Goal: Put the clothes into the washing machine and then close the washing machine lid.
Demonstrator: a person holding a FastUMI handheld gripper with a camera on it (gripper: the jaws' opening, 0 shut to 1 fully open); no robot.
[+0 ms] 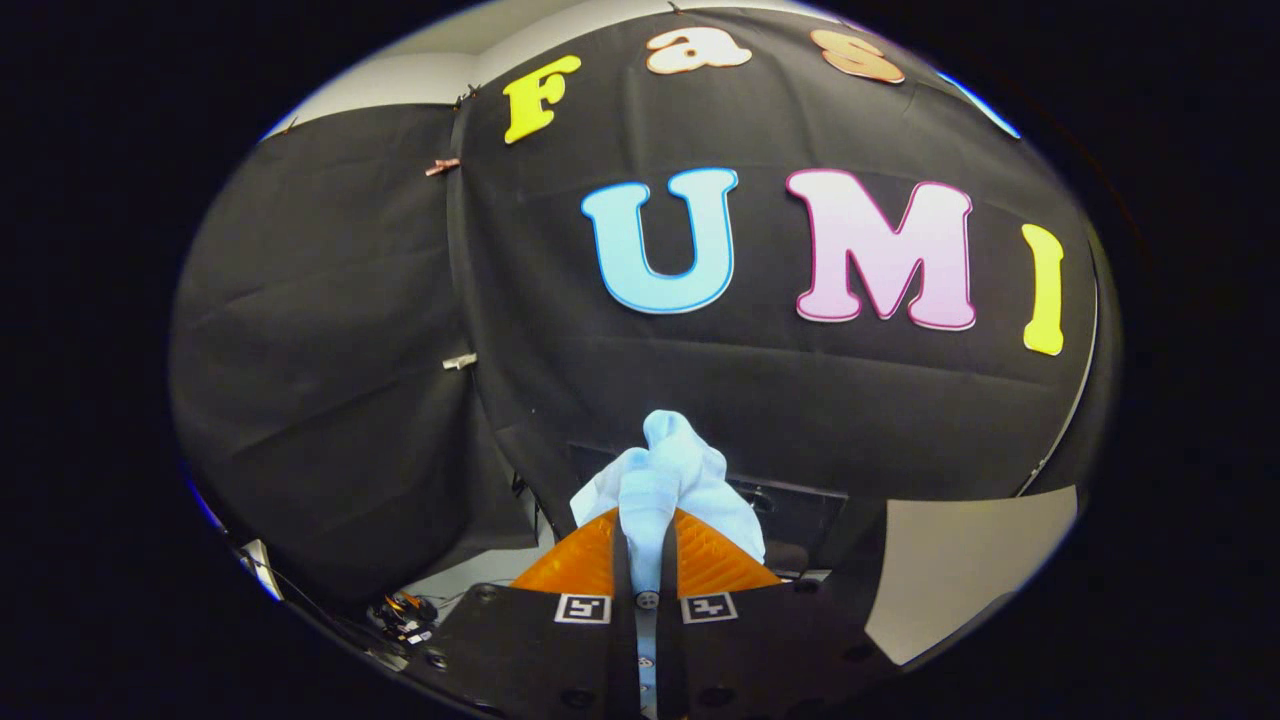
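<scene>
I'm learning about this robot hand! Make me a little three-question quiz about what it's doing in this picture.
1. True or false: the gripper is open with nothing between its orange ribbed fingers.
2. What colour is the bunched soft cloth?
3. Pick one. The cloth is: A) lying far beyond the fingers, B) pinched between the fingers and sticking out past them, C) hanging on the black cloth wall.

Key: 1 false, the gripper is shut on the cloth. 2 white. 3 B.

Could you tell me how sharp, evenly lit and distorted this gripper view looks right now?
Gripper view: strong fisheye bending of the black cloth wall; the white cloth pinched between the orange fingers is bright and slightly washed out, yet sharp; no motion blur.
</scene>
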